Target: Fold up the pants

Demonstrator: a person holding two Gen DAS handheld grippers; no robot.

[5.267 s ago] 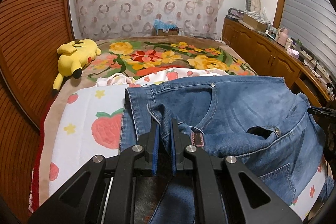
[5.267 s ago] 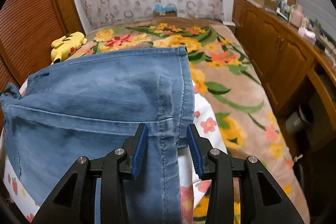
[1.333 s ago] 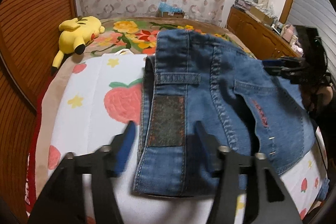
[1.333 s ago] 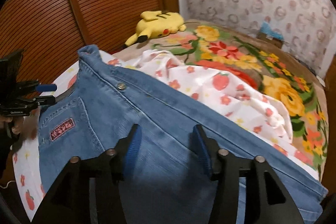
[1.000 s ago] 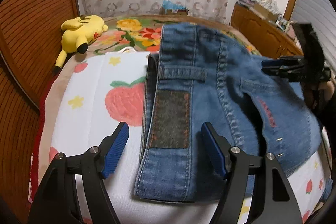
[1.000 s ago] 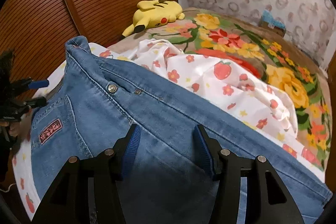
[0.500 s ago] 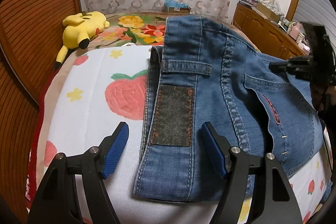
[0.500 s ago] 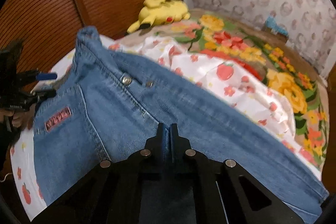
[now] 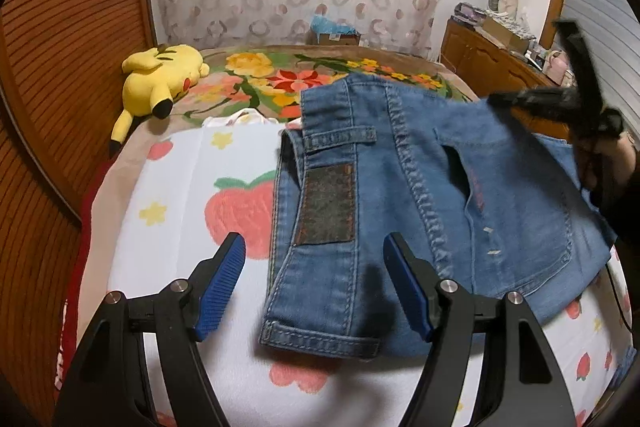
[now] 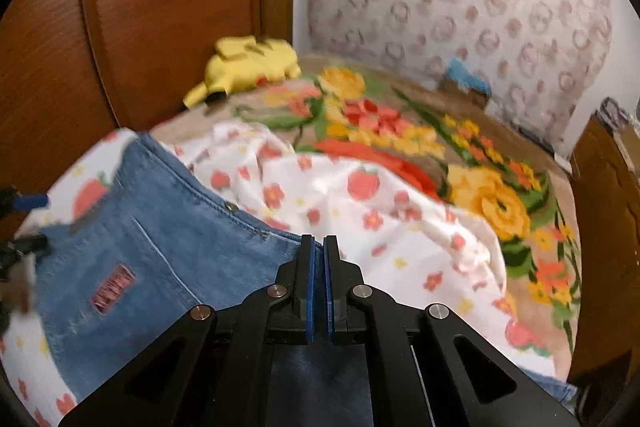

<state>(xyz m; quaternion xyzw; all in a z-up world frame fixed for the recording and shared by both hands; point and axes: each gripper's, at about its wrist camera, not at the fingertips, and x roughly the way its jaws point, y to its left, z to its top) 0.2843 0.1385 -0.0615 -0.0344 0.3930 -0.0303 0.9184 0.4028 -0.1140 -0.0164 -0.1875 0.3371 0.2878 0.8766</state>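
Blue jeans (image 9: 420,195) lie on the bed with the waistband and its dark leather patch (image 9: 326,205) towards me. My left gripper (image 9: 314,287) hovers open over the waistband corner, one finger on either side, touching nothing. At the upper right of the left wrist view, my right gripper (image 9: 552,103) holds the far denim edge raised. In the right wrist view the right gripper (image 10: 318,283) is shut on the jeans (image 10: 168,251), whose edge runs into its pads. The left gripper's blue pad (image 10: 30,202) shows blurred at the far left.
A white strawberry-print sheet (image 9: 172,195) covers the near bed, over a floral blanket (image 9: 280,75). A yellow plush toy (image 9: 160,79) lies at the back left by the slatted wooden wall (image 9: 60,47). A wooden cabinet (image 9: 480,59) with clutter lines the right side.
The right gripper's jaws closed onto the denim and it pulled the jeans' edge up and back. The left gripper stayed open above the waistband.
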